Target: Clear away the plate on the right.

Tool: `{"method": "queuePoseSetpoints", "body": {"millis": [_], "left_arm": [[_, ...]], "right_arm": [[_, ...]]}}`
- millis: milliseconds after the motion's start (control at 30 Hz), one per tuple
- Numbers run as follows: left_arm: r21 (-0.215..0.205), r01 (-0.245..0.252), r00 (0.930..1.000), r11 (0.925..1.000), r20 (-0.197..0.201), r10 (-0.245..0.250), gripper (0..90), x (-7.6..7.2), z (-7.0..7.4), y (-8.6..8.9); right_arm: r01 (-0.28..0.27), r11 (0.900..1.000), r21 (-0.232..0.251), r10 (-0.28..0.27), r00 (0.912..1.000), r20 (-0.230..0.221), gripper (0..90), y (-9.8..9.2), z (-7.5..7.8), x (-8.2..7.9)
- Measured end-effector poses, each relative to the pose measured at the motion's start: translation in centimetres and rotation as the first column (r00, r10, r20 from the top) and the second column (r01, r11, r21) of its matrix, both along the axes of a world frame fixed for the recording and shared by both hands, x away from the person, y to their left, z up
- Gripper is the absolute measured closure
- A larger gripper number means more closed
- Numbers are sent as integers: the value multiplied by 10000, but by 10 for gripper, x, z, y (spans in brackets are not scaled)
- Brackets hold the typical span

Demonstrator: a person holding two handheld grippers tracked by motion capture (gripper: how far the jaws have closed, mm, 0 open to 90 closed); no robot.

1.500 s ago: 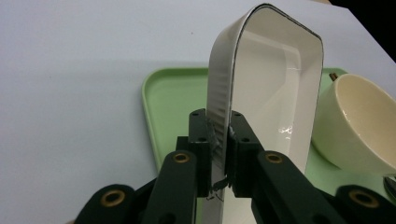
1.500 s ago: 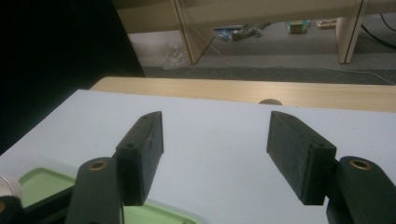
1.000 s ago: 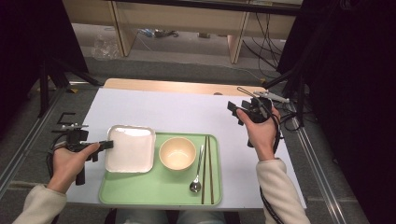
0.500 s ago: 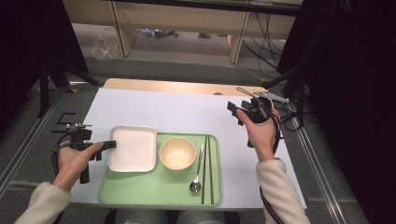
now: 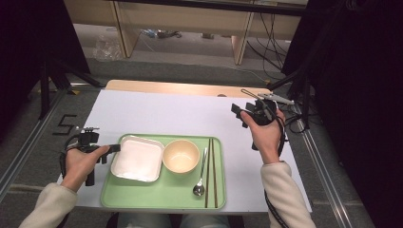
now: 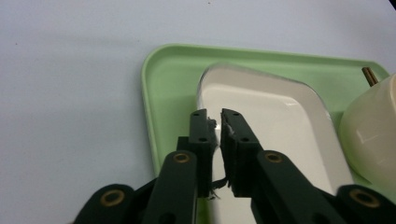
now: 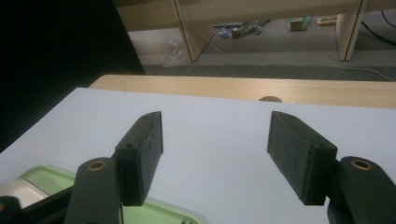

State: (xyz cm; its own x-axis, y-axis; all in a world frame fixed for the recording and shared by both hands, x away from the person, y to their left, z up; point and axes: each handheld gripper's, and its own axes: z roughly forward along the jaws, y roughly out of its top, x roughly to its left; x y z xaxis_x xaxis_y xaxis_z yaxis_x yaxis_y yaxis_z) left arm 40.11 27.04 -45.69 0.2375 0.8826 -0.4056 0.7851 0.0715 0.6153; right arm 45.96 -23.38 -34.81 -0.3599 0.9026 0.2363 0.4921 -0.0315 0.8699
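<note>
One white dish, long axis 9-to-3 on tray, rim pinched by left tool; right tool open, empty.

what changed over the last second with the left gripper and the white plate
The left gripper stays clamped on the near rim of the white rectangular plate, which has slid slightly toward the cream bowl on the green tray. The right gripper, spoon and chopsticks stayed put.
</note>
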Motion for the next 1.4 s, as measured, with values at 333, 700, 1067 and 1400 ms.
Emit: {"method": "queuePoseSetpoints", "body": {"millis": [333,700,1067,1400], "left_arm": [[164,-178,9977,9997,653,167,768,-4,6,1],[1357,-1180,9302,9837,3618,616,444,-21,28,-3],[1934,-1500,8223,9696,5688,137,325,-63,44,-6],[2238,-742,8430,9718,5348,-588,319,-111,21,-9]], "right_arm": [[23,9999,-109,-24,9999,-127,363,0,0,0],[98,10000,-17,-98,10000,17,362,-3,-2,1],[121,9998,-141,-122,9999,-72,361,-4,-2,0],[119,9999,-20,-120,9999,-62,361,-4,-3,3]]}}
